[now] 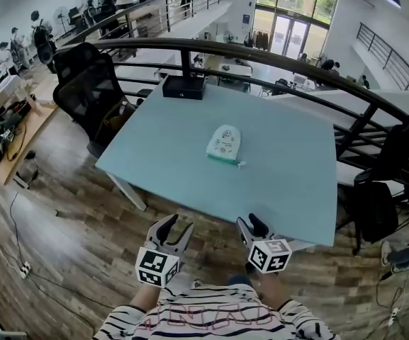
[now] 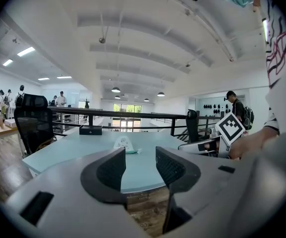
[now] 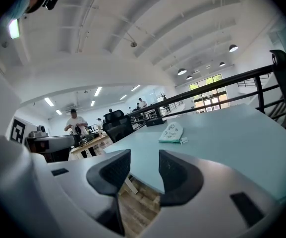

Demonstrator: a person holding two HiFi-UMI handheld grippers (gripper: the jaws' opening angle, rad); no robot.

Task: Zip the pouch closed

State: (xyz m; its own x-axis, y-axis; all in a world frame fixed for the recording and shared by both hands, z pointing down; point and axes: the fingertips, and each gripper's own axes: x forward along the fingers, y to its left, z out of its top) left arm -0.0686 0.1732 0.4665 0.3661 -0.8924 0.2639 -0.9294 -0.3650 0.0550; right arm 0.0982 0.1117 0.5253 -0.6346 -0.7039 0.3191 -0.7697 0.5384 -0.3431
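A small white pouch [image 1: 224,144] with a green zipper edge lies near the middle of the pale blue table [image 1: 169,154]. The left gripper view shows the pouch [image 2: 123,144] far off, and the right gripper view shows the pouch [image 3: 172,132] too. My left gripper [image 1: 174,230] hovers over the floor just short of the table's near edge, jaws open and empty. My right gripper [image 1: 251,229] is beside it at the near edge, likewise open with nothing between its fingers. Both grippers are well apart from the pouch.
A black box [image 1: 183,86] sits at the table's far edge by a curved black railing [image 1: 275,59]. Black office chairs [image 1: 91,91] stand to the left, a dark bag [image 1: 376,207] to the right. The floor [image 1: 69,232] is wooden, with cables on it.
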